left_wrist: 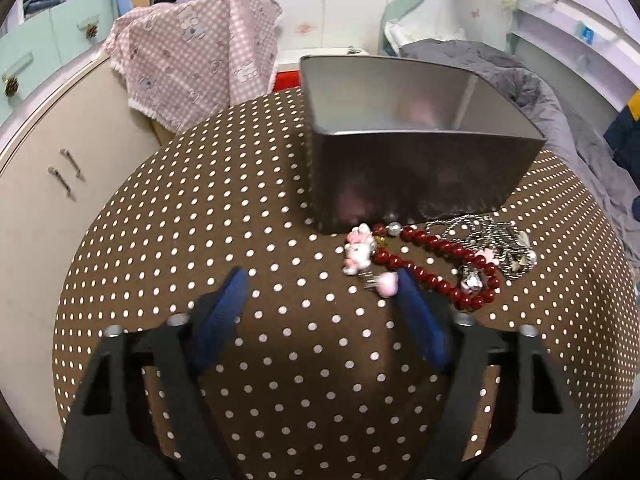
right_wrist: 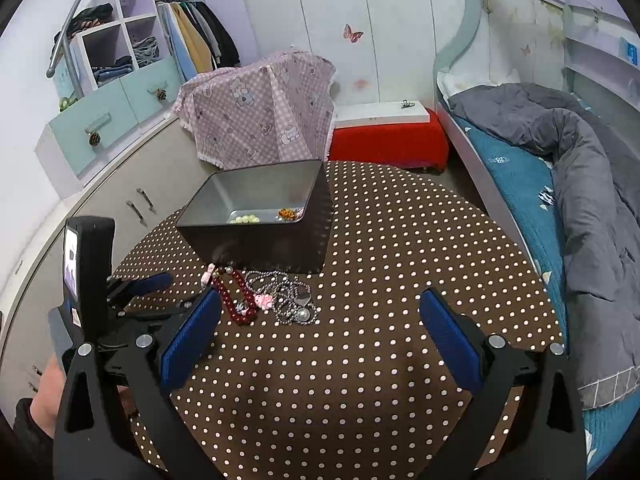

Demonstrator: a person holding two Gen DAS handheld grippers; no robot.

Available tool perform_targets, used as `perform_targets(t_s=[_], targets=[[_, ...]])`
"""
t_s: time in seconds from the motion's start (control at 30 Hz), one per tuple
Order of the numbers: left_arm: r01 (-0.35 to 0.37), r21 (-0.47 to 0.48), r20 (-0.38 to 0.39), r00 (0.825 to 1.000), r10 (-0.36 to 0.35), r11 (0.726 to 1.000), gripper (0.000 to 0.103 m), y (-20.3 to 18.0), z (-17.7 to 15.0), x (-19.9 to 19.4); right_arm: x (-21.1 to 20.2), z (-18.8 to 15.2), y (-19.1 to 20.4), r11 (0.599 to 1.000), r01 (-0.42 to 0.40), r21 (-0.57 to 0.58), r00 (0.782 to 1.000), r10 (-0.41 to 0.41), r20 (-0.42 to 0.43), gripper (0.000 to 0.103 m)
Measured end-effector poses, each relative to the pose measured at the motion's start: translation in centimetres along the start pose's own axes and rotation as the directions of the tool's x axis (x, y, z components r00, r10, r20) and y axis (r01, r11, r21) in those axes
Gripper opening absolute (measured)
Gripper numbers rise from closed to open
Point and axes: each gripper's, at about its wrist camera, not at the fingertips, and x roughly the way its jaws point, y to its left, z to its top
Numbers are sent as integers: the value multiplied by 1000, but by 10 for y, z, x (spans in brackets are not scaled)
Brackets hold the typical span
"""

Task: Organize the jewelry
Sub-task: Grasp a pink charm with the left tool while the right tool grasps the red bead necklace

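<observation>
A grey metal tin (left_wrist: 416,168) (right_wrist: 264,236) stands open on the brown dotted table; pale green beads (right_wrist: 245,219) and an amber piece (right_wrist: 289,213) lie inside. In front of it lies a jewelry pile: a red bead bracelet (left_wrist: 444,276) (right_wrist: 236,300), a pink-white cat charm (left_wrist: 360,252), a pink charm (right_wrist: 264,301) and a silver ball chain (left_wrist: 496,240) (right_wrist: 292,300). My left gripper (left_wrist: 320,292) is open and empty, its right fingertip beside the bracelet. My right gripper (right_wrist: 320,312) is open and empty, just short of the pile. The left gripper (right_wrist: 152,292) also shows in the right wrist view.
A pink checked cloth (left_wrist: 200,64) (right_wrist: 264,116) drapes something behind the table. A beige cabinet (left_wrist: 52,208) stands left, a red stool (right_wrist: 392,140) behind, and a bed with a grey quilt (right_wrist: 580,184) on the right. The round table's edge (right_wrist: 532,280) curves close by.
</observation>
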Motion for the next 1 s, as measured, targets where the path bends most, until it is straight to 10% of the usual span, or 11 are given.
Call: perform_targets(t_s=[0.33,0.63,0.8,1.0], targets=[[142,13,20,990,-142,990,15,4,4,0,11,-8,4,1000,-20,-14,999,19,-45,96],[147,-5,40,988,-147,989,15,15,-10,-14,26,-21,20,995,-95,-22,989,92,-112,94],[137,-14,41,990,-136,990,15,23,-23,-25,45,-27,38,986,-164,-42,973,155,-169,57],[117,-15,42,992,-116,993,15,24,-33,-33,67,-22,51,983,-175,-51,970,163,-178,41]])
